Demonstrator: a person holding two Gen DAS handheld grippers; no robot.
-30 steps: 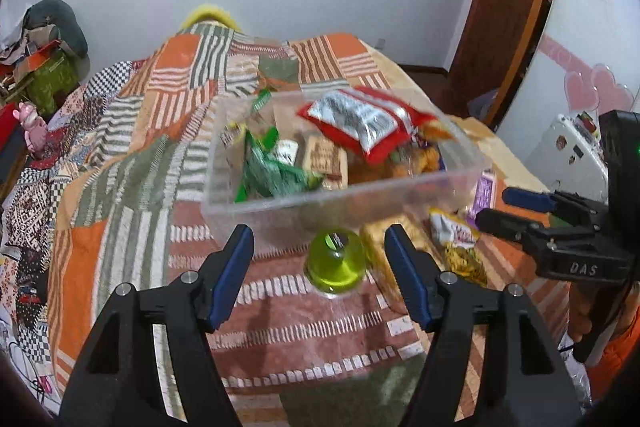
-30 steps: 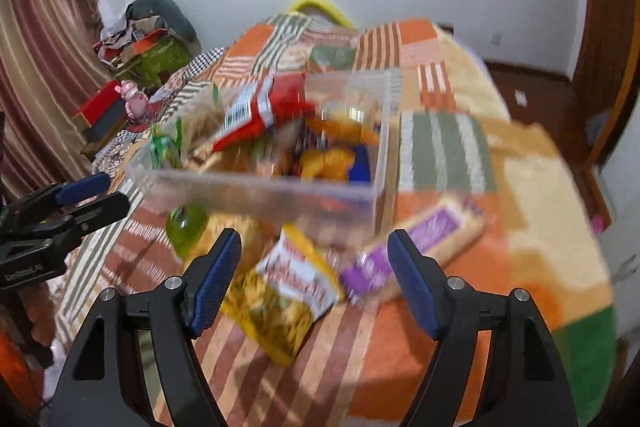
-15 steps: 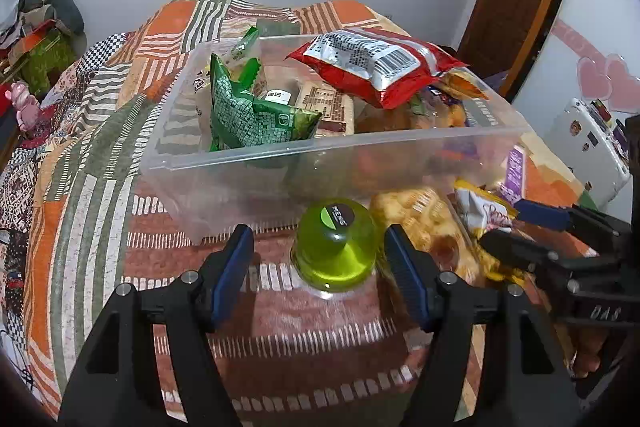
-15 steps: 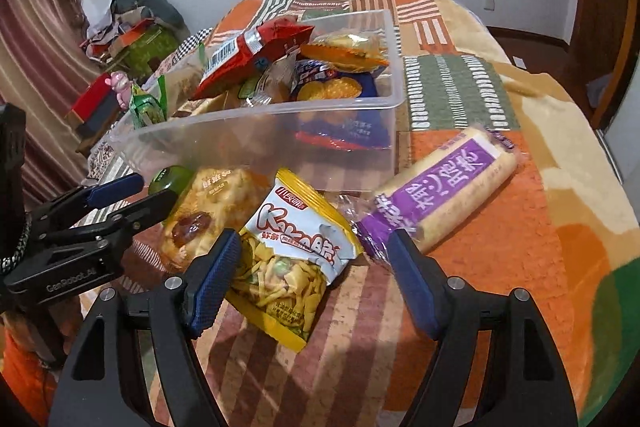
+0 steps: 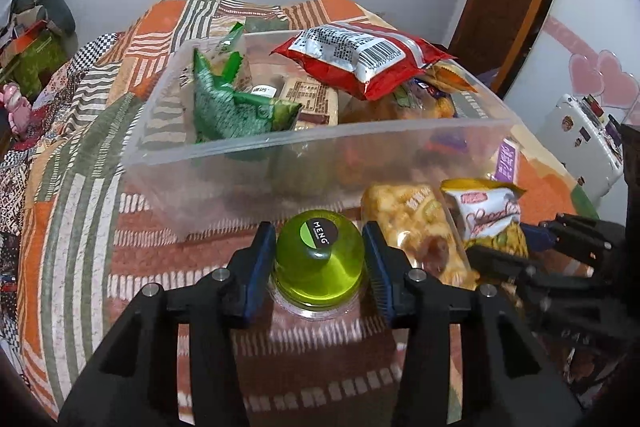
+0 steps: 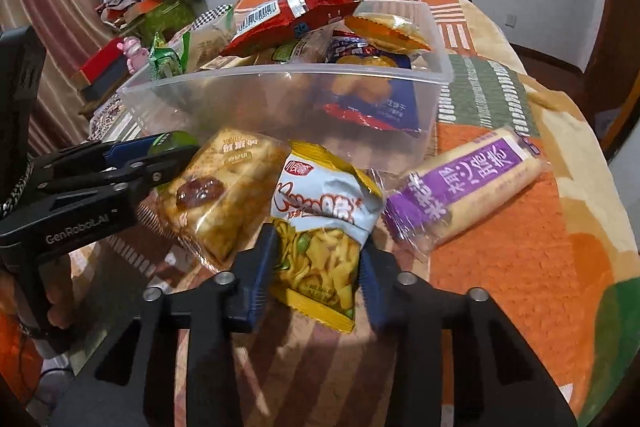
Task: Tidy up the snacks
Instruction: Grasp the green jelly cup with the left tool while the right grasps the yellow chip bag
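Observation:
A clear plastic bin (image 5: 360, 147) full of snack packs stands on the patchwork bedspread; it also shows in the right wrist view (image 6: 280, 99). My left gripper (image 5: 320, 259) is shut on a green jelly cup (image 5: 320, 255) standing just in front of the bin. My right gripper (image 6: 318, 259) is shut on the lower part of a yellow snack bag (image 6: 320, 219). A tan cake pack (image 6: 216, 187) lies between the cup and the bag. A purple-labelled rice cracker roll (image 6: 468, 183) lies to the right.
The bin holds a red bag (image 5: 360, 59) on top, a green bag (image 5: 232, 107) and several other packs. The bedspread (image 6: 520, 267) extends right. A white appliance (image 5: 584, 143) stands off the bed's right side. Clutter lies far left (image 5: 32, 43).
Both grippers moved forward and down. The left closed around the green jelly cup. The right closed around the yellow snack bag.

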